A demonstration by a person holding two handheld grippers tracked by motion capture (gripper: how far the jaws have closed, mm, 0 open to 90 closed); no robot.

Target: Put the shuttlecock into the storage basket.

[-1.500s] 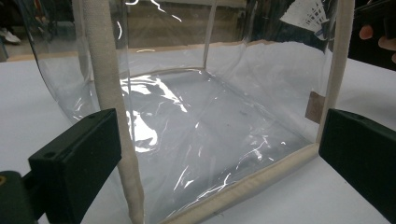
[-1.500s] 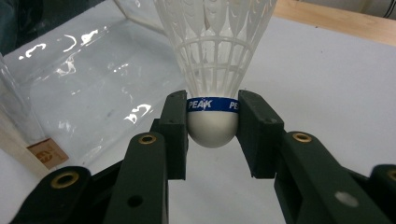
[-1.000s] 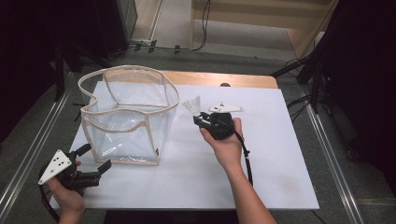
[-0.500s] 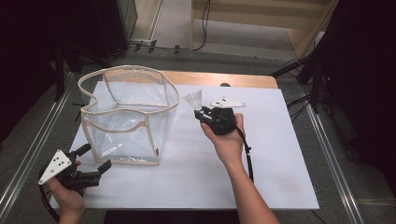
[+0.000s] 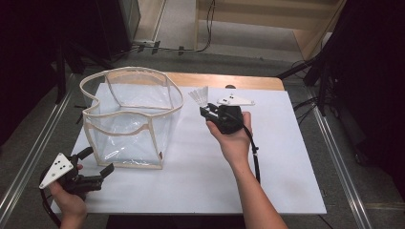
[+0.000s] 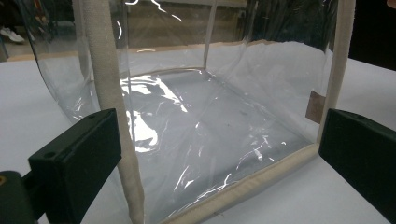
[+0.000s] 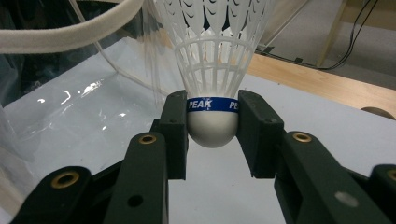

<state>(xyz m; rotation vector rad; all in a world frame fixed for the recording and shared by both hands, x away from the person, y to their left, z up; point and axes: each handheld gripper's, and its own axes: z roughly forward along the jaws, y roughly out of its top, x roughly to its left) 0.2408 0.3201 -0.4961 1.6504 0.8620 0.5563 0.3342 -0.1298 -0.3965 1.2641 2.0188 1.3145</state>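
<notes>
My white worktop (image 5: 286, 157) carries a clear plastic bag (image 5: 131, 119) with cream fabric trim, standing open at its left half. My left tongs (image 5: 93, 167) rest at the near left corner, spread wide, just before the bag's lower front edge. My right tongs (image 5: 206, 112) are held above the worktop just right of the bag, clamped on the rounded cork of a white shuttlecock (image 7: 213, 70); its blue band reads "PEAK", feathers pointing away from me.
</notes>
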